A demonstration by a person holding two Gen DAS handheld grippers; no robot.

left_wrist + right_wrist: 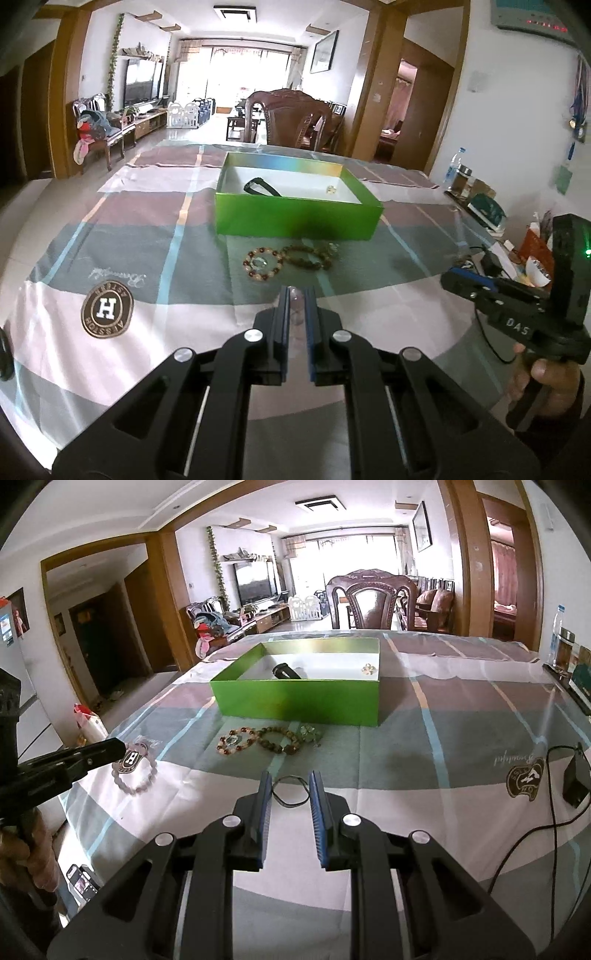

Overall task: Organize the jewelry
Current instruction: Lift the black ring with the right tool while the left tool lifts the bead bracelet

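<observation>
L gripper (296, 295) jaws are pinched narrow on a pale lilac bead bracelet (136, 771); in the L wrist view only a blurry sliver of bead shows between the pads, while the R wrist view shows the loop hanging from the tip, off the tablecloth (424, 775). R gripper (289, 781) jaws stand narrow but apart, nothing pressed between them; a thin black cord loop (291, 792) lies on the cloth seen thru the gap, contact w/ the pads unclear.

Landmark: green box (299, 701), mid-table, lid off. Inside it, a black strap-like item (286, 672), half hidden by the near wall, and a small gold piece (369, 669), too tiny to ID. Just in front of the box lie a red-and-cream bead bracelet (232, 742), a brown bead bracelet (277, 740) and a greenish cluster (309, 733), touching or overlapping; can't tell which. The held bracelet hangs near-left of the box, the cord loop nearer than the bracelets.
</observation>
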